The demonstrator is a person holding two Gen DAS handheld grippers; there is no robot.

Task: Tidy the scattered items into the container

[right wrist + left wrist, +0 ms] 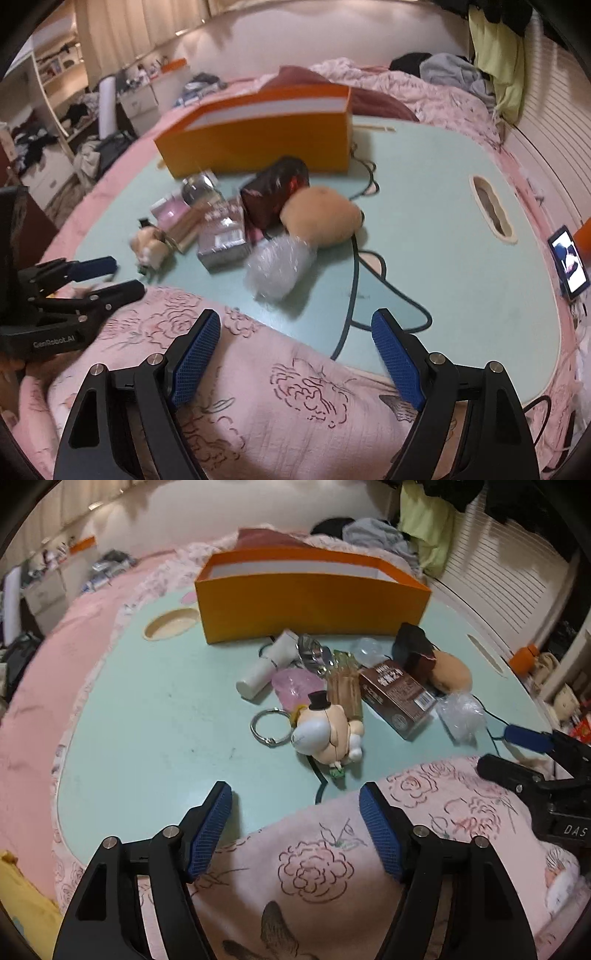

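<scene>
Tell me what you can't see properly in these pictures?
- Orange box floor: its front wall hides it, both views.
- Brown carton print: too small in left view, blurred in right.
- Pink case: partly hidden by the figurine and white tube.

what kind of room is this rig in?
Most likely a bedroom: a pale green lap table sits on a bed covered by a pink floral quilt, with clothes hanging by the wall and cluttered storage drawers alongside.

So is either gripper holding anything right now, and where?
Nothing is held. The left gripper and right gripper are both open and empty, above the pink floral blanket, short of the scattered items.
</scene>
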